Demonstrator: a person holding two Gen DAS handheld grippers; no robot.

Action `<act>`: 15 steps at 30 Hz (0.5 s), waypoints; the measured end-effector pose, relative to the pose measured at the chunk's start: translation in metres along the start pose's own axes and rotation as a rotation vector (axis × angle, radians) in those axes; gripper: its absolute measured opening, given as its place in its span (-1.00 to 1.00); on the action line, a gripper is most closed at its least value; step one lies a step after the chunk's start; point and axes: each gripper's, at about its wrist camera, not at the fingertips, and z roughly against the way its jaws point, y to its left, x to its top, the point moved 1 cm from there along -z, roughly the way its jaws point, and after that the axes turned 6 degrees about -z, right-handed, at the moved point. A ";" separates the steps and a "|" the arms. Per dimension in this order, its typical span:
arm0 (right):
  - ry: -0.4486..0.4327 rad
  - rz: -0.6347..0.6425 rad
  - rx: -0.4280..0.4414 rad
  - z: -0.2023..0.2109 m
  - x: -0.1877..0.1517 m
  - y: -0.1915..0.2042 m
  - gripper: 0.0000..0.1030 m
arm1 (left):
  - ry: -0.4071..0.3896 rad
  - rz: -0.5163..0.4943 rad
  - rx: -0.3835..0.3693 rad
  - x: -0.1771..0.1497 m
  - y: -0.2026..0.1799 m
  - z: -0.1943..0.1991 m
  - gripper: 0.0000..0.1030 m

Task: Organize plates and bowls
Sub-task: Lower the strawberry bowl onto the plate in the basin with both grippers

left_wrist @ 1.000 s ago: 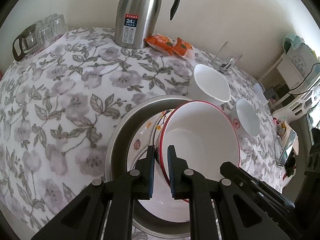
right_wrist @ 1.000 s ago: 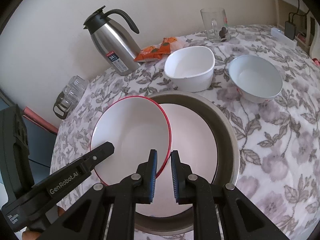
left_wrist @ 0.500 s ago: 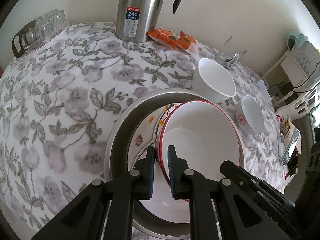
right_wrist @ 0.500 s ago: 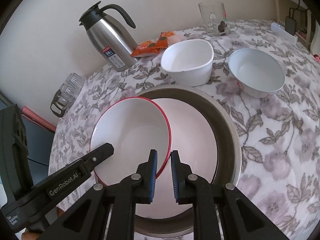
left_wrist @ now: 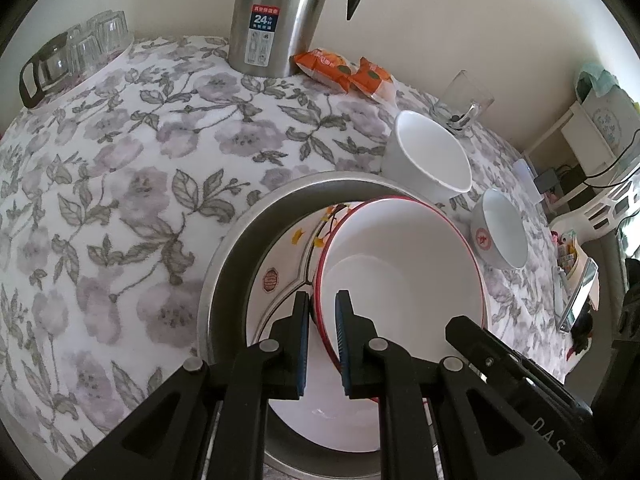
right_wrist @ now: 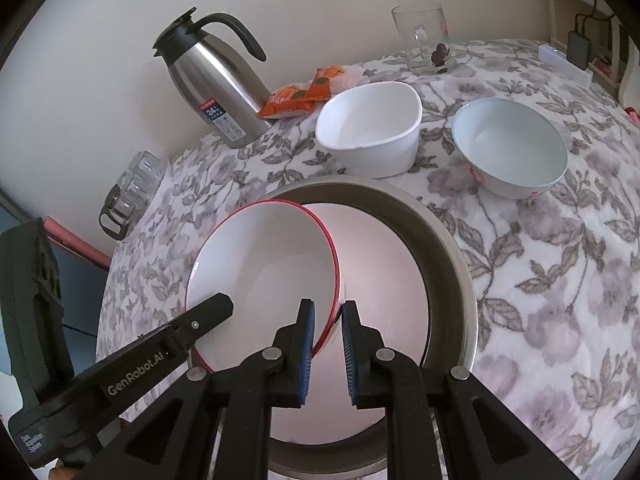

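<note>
- Gripping the red-rimmed plate (left_wrist: 404, 272) from two sides: the left gripper (left_wrist: 322, 340) has its blue-padded fingers narrowed across the plate's left edge, and the right gripper (right_wrist: 329, 344) has its fingers narrowed across the right edge of the same plate (right_wrist: 260, 268).
- In the right wrist view a sliver of gap shows between the rim and the right-hand pad; firm contact there cannot be confirmed.
- The plate sits tilted over the steel basin (left_wrist: 228, 264), hollow face up, left edge out over the basin's left rim, right edge lower and inside the basin (right_wrist: 448, 248).
- Below it, inside the basin, lies a patterned plate (left_wrist: 280, 272); only its left part with leaf print shows, the rest is covered by the held plate.
- The near edge of the held plate and the near rim of the basin are hidden behind the gripper bodies.
- Just beyond the basin stands a white oval bowl (right_wrist: 372, 128), upright, its long axis running left to right.
- To its right stands a round bowl (right_wrist: 510, 152), upright, apart from the basin.
- Far side of the floral tablecloth (left_wrist: 120, 184): a steel jug (right_wrist: 216, 92), orange snack packets (right_wrist: 300, 98), a glass mug (right_wrist: 424, 40).
- The glassware (left_wrist: 72, 60) at far left is blurred; its number cannot be made out.
</note>
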 end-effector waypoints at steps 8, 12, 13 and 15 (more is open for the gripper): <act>-0.003 -0.003 0.005 0.000 0.001 0.000 -0.70 | 0.003 0.015 -0.008 0.002 0.000 0.000 -0.73; -0.003 0.002 0.006 -0.001 0.001 0.000 -0.70 | 0.005 0.024 -0.016 0.002 0.000 0.000 -0.73; -0.003 0.002 0.007 -0.001 0.001 0.000 -0.70 | 0.006 0.027 -0.018 0.002 0.001 0.000 -0.72; -0.001 0.000 0.010 -0.001 0.001 0.000 -0.70 | 0.009 0.042 -0.030 0.002 0.003 0.000 -0.72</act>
